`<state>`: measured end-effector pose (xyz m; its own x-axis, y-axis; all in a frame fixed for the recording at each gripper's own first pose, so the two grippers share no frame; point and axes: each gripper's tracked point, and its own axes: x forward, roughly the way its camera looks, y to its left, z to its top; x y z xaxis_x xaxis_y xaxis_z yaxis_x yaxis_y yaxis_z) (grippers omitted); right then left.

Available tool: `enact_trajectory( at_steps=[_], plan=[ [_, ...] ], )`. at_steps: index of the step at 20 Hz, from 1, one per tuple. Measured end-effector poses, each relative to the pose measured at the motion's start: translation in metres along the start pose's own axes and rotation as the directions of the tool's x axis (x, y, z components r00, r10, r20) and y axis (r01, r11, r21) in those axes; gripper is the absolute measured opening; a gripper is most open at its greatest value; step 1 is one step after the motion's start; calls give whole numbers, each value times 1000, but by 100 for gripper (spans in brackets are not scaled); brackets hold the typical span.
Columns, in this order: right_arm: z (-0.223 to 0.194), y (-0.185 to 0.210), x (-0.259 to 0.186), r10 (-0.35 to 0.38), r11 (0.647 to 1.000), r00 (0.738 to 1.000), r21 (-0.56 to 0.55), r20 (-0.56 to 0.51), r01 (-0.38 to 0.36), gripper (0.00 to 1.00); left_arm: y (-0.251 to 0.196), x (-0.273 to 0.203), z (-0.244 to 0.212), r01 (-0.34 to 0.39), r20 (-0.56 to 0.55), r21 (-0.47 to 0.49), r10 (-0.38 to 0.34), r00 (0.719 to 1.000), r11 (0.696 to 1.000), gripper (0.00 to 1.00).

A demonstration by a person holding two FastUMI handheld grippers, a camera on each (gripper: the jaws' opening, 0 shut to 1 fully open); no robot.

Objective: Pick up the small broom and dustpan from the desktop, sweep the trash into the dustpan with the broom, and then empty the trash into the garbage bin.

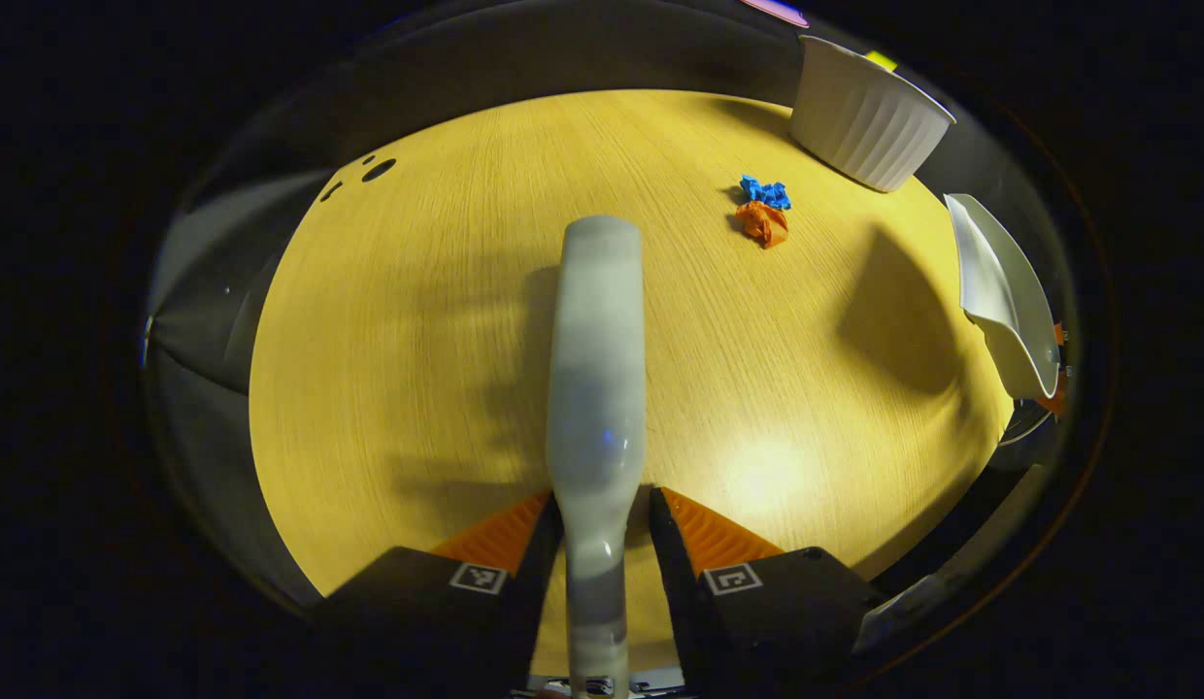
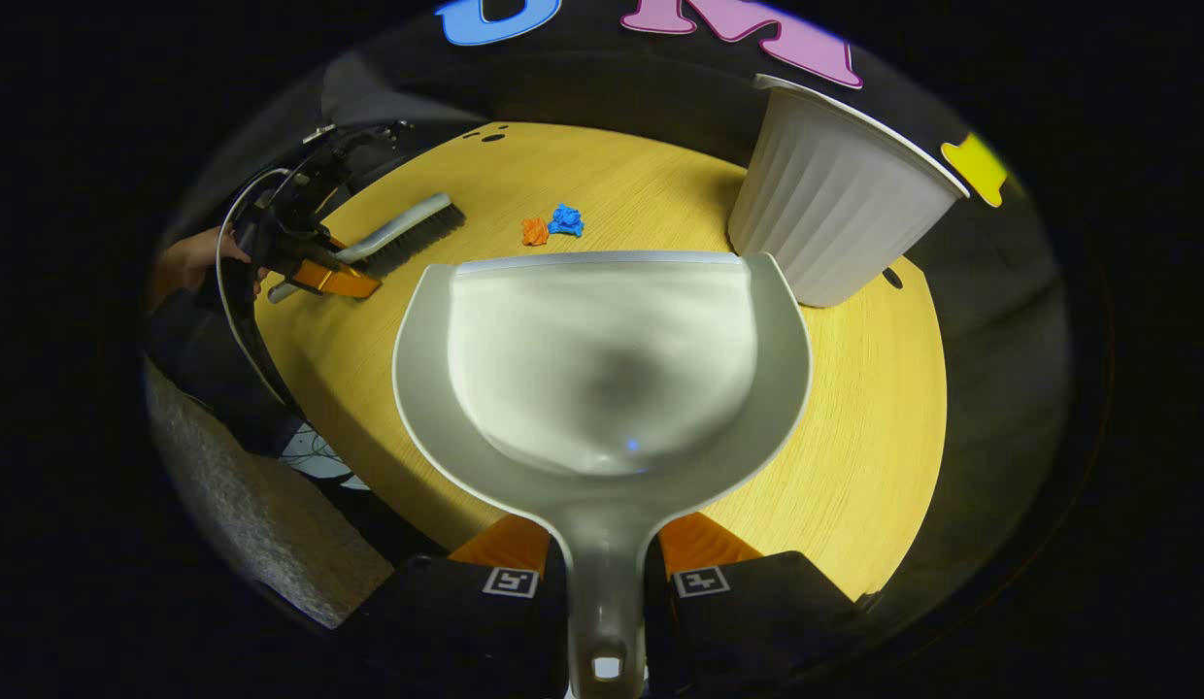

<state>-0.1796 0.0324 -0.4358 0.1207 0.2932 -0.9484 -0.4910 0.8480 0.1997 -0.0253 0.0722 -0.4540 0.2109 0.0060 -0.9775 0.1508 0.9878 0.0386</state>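
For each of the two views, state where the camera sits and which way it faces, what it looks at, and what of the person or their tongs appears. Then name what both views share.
Left gripper view: rides the left tongs, facing along the broom over the table; its own fingers grip the handle.
Right gripper view: rides the right tongs, facing over the dustpan toward the bin; a hand shows far left.
Shared: table, bin, blue scrap, orange scrap, broom, dustpan.
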Motion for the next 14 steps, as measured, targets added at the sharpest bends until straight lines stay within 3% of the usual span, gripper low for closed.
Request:
enact_trajectory(
  at_steps=[3, 4, 6, 7, 8, 11, 13, 14],
  plan=[
    [-2, 0, 1, 9, 1000, 1000, 4, -11, -9, 39, -3, -2, -1, 6, -27, 47, -4, 1000, 999, 48],
    [-3, 1, 1, 16, 1000, 1000, 3, -23, -16, 36, -1, -1, 0, -5, -39, 49, 7, 999, 999, 31],
    [-7, 2, 2, 25, 1000, 997, -9, -68, -26, 39, -1, -7, 5, -22, -38, 76, 25, 999, 997, 27],
    [-8, 3, 4, 29, 999, 995, -21, -91, -31, 32, -3, -11, 14, -28, -13, 92, 30, 999, 995, 28],
    [-9, 4, 6, 34, 999, 993, -35, -115, -38, 39, -7, -15, 27, -31, 16, 100, 30, 999, 995, 27],
    [-10, 3, 18, 21, 997, 986, -73, -164, -34, 32, -16, -15, 60, -22, 41, 78, 19, 999, 997, 26],
    [-11, 2, 26, 18, 995, 981, -92, -192, -36, 39, -19, -14, 82, -27, 56, 79, 23, 998, 996, 26],
    [-11, 3, 28, 19, 994, 980, -99, -200, -40, 35, -21, -14, 93, -32, 67, 87, 26, 997, 996, 27]
  ],
)
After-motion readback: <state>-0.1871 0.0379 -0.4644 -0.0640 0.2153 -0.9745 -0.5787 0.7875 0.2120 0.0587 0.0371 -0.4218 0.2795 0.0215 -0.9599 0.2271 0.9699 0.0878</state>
